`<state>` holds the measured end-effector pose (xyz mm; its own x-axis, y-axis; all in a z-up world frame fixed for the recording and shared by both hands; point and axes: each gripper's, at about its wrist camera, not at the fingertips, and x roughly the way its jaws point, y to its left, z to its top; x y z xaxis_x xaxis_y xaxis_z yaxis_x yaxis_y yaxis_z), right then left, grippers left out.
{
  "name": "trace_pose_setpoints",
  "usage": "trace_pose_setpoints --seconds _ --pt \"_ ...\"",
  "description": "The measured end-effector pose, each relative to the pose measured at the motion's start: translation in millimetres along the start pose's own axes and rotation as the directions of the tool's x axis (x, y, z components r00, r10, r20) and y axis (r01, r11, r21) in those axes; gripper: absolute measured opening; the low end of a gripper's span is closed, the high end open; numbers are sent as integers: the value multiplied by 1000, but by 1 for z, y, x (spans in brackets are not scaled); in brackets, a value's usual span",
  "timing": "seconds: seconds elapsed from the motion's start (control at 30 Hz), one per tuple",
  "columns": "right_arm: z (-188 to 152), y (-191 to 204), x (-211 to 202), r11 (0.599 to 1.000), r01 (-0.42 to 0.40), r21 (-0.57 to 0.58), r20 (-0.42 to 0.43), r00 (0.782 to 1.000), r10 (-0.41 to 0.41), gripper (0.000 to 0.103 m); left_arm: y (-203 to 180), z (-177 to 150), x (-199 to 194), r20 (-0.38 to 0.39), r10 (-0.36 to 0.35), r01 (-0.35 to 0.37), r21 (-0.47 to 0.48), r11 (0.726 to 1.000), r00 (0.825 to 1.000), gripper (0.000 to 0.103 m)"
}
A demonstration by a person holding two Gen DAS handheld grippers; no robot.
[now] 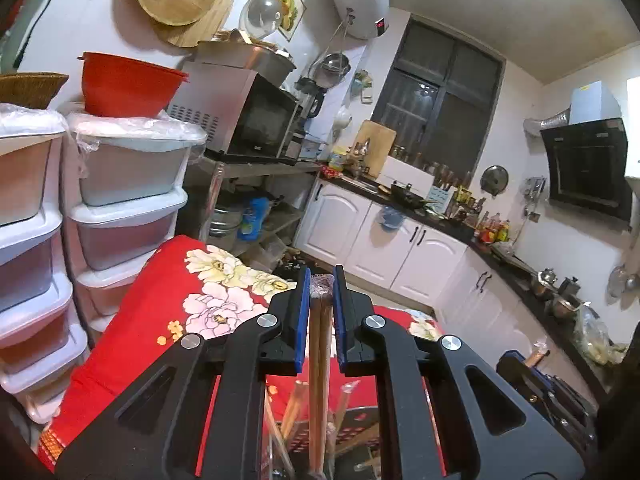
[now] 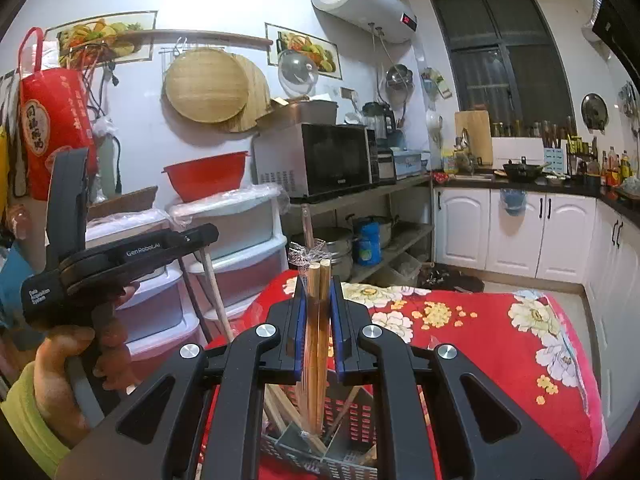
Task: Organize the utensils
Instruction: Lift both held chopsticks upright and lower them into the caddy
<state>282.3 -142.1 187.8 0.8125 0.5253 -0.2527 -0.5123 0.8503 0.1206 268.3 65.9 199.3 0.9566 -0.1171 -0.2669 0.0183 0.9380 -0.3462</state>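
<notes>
Each tool is clamped on a wrapped chopstick pair (image 2: 318, 320), upright over the gray utensil basket (image 2: 348, 412) on the red-clothed surface (image 2: 500, 340). Light, stiff, slick wrapping: grip mid-length.

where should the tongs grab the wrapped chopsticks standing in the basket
Grip the upper shaft, just below the tips, coming from above with the blue pads on opposite flat sides. The chopsticks stand nearly upright in the perforated basket, their lower ends crowded by other sticks, so only the top is free. The right tongs hold a pair this way; the left tongs likewise.
</notes>
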Motion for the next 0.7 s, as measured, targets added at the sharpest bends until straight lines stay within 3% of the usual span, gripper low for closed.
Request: trace_pose_setpoints --seconds 0.7 --pt "-38 -5 44 1000 11 0 -84 996 -11 11 15 -49 47 -84 32 -31 9 999 996 5"
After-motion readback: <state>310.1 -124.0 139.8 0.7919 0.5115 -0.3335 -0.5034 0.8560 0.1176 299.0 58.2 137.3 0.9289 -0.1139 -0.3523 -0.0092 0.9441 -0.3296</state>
